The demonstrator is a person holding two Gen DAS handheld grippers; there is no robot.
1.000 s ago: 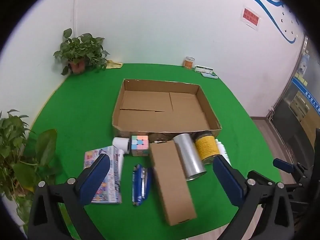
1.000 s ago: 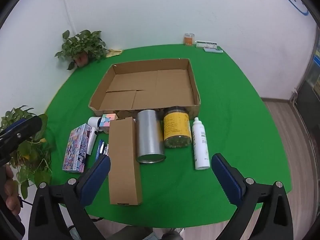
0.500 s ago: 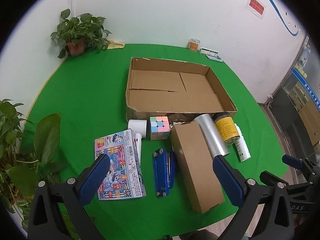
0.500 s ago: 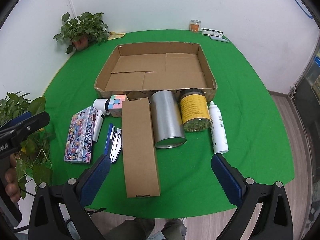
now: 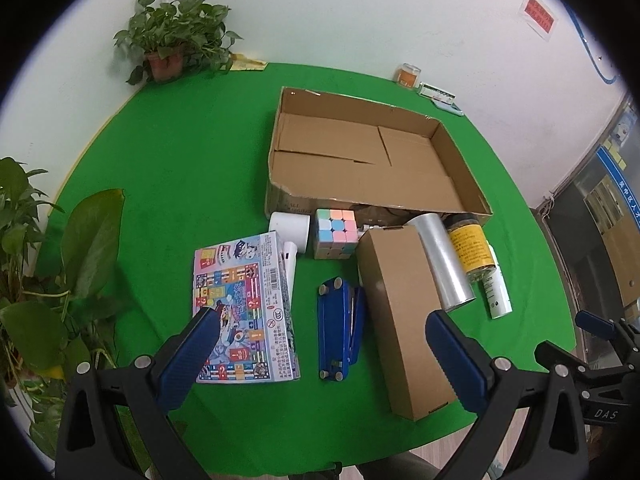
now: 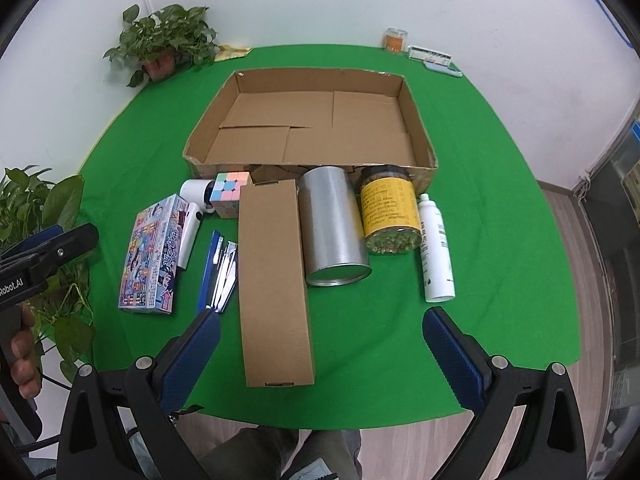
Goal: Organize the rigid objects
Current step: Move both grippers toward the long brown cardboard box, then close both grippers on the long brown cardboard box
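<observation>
An open shallow cardboard tray (image 6: pixel 418 128) (image 5: pixel 460 160) sits mid-table with nothing in it. In a row before it lie a colourful game box (image 5: pixel 244 308) (image 6: pixel 154 256), a white device (image 5: pixel 290 236), a pastel cube (image 5: pixel 335 233) (image 6: pixel 229 191), a blue stapler (image 5: pixel 340 332) (image 6: pixel 219 272), a long brown carton (image 5: pixel 404 320) (image 6: pixel 274 280), a silver can (image 6: pixel 334 236), a yellow-label jar (image 6: pixel 387 216) and a white bottle (image 6: pixel 435 252). My left gripper (image 5: pixel 322 354) hangs open above the stapler. My right gripper (image 6: pixel 320 354) stands open over the carton's near end.
Potted plants stand at the back left (image 5: pixel 172 44) and at the left table edge (image 5: pixel 44 264). A small orange jar (image 6: pixel 395 39) and flat items (image 6: pixel 438 60) lie at the far right edge. A person's hand (image 6: pixel 20 356) holds the left gripper's handle.
Both grippers have moved in and down toward the row of objects, which now looks larger. The left view has swung leftward over the game box and stapler. Nothing was grasped.
</observation>
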